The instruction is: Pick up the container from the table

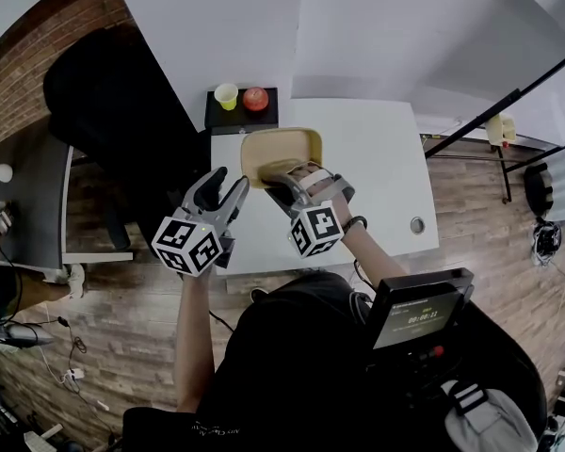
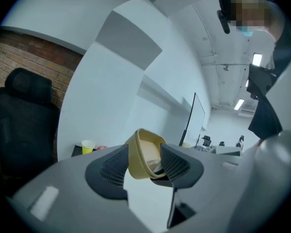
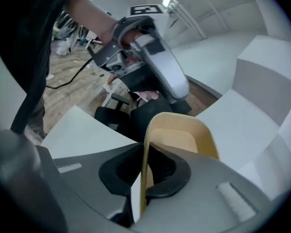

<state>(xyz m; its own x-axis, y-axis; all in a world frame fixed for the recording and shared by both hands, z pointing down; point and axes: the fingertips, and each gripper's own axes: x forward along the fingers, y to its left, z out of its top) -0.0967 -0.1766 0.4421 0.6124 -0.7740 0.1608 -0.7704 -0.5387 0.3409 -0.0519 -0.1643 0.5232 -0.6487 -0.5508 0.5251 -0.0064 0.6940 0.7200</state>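
Looking steeply down, the head view showed a tan, rounded-rectangular plastic container (image 1: 281,149) tilted over the white counter (image 1: 377,168). The right tool (image 1: 287,188) was at its near rim and the left tool (image 1: 224,188) just beside its left edge. Beyond it, a black tray (image 1: 240,119) carried a yellow cup (image 1: 226,95) and a red apple (image 1: 255,98).

In the left gripper view, the left tool (image 2: 145,166) stood wide. The container (image 2: 148,147) sat in the gap with its hollow facing the camera, and the pads were not pressing on it.

In the right gripper view, the right tool (image 3: 144,171) was clamped narrowly on the thin side wall of the container (image 3: 184,140). The left tool (image 3: 150,57) was visible beyond it.
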